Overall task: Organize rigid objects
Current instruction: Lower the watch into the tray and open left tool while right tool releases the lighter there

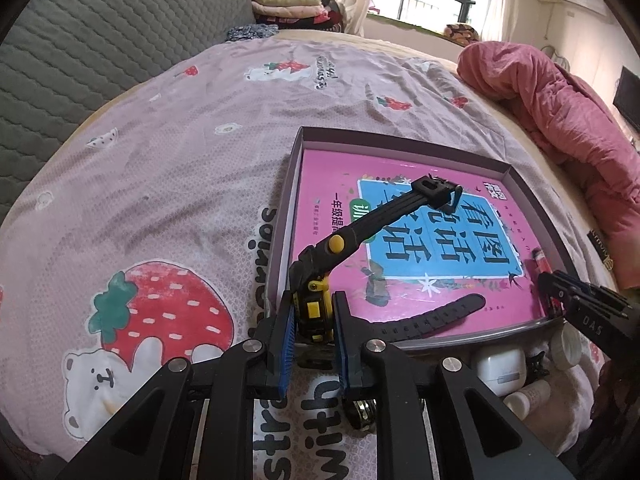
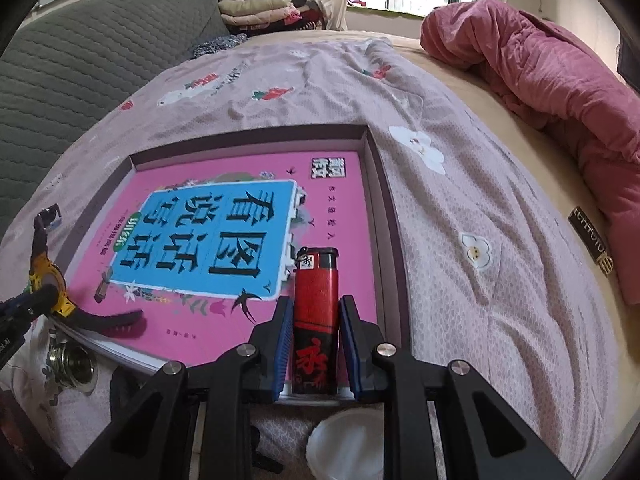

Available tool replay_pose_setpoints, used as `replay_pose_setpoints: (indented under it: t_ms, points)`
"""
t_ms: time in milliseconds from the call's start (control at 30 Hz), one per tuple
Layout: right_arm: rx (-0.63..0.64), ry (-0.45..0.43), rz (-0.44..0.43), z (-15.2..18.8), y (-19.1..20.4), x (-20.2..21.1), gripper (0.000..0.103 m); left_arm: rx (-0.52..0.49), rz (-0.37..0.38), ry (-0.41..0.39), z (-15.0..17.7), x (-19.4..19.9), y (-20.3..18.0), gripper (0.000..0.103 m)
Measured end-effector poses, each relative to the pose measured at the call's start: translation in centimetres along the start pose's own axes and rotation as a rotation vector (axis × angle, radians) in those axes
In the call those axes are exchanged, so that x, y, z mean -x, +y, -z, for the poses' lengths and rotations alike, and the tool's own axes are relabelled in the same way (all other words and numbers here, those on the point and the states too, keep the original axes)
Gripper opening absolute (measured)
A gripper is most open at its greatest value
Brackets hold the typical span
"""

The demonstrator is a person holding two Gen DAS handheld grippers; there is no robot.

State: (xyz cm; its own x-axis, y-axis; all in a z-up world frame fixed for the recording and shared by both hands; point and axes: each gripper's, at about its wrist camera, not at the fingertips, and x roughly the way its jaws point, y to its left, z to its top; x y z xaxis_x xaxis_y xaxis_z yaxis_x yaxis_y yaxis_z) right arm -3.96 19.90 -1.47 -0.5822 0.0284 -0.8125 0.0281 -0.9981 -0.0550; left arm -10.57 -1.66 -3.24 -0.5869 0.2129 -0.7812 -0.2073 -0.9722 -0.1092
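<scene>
So both tongs are loaded. Left gripper [image 1: 314,320] is clamped on the yellow-and-black wristwatch [image 1: 316,300] at its case, right at the near-left corner of the shallow box [image 1: 285,216]. One strap arcs up and away over the pink book [image 1: 332,176] lying in the box; the other strap lies flat on the cover, pointing right.

Right gripper [image 2: 314,340] is pinching the red lighter [image 2: 314,308] across its narrow sides. Its long axis runs straight ahead along the fingers, black cap end farthest out. It sits over the near-right part of the book, just beside the box's right wall.

Key relation: each item is already over the box, watch left, lighter right, well apart, so the arms don't cross.

Loose on the bedsheet [image 1: 180,160] near the box's front edge: white earbud case [image 1: 500,368], small white bottles, a metal part [image 2: 70,364].
</scene>
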Motion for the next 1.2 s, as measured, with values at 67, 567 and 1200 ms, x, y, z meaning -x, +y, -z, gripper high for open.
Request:
replay_pose_setpoints:
  t_ms: [67,567,1200]
  points:
    - [0.005,-0.007,0.001,0.1,0.0,0.1,0.024,0.000,0.001,0.000,0.0,0.0,0.0,0.018]
    - [-0.026,-0.032,-0.030,0.8,-0.6,1.9,0.024,0.003,0.023,-0.032,-0.4,0.6,0.1,0.020]
    - [-0.033,-0.069,-0.047,0.8,-0.9,3.5,0.024,-0.005,0.038,-0.040,-0.6,0.8,0.1,0.022]
